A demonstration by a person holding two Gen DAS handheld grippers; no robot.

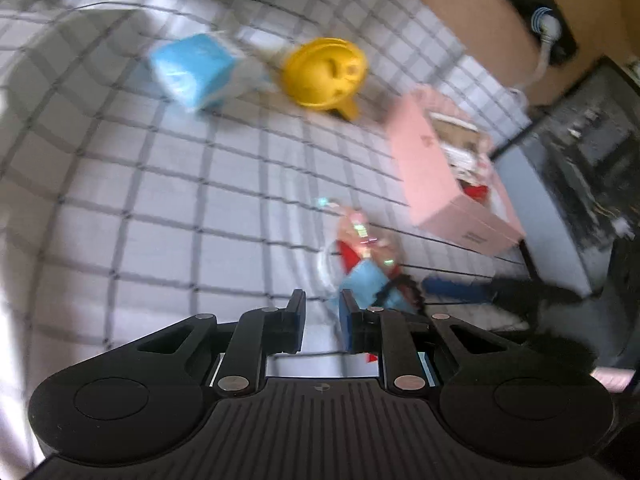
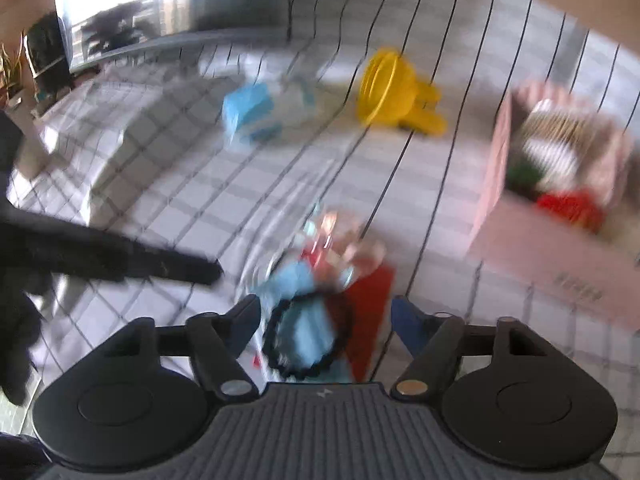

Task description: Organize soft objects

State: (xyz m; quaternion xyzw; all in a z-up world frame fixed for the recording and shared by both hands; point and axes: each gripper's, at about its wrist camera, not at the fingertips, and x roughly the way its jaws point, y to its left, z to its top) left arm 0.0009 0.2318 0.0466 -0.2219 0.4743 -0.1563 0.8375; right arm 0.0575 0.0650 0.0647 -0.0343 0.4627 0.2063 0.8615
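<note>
One yellow toy (image 1: pixel 324 72), one blue pack (image 1: pixel 192 68), one pink box (image 1: pixel 432 168).

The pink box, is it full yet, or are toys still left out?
Some things already sit in the pink box. The right tool is open over a doll. The blue pack and yellow toy still lie on the checked sheet.
</note>
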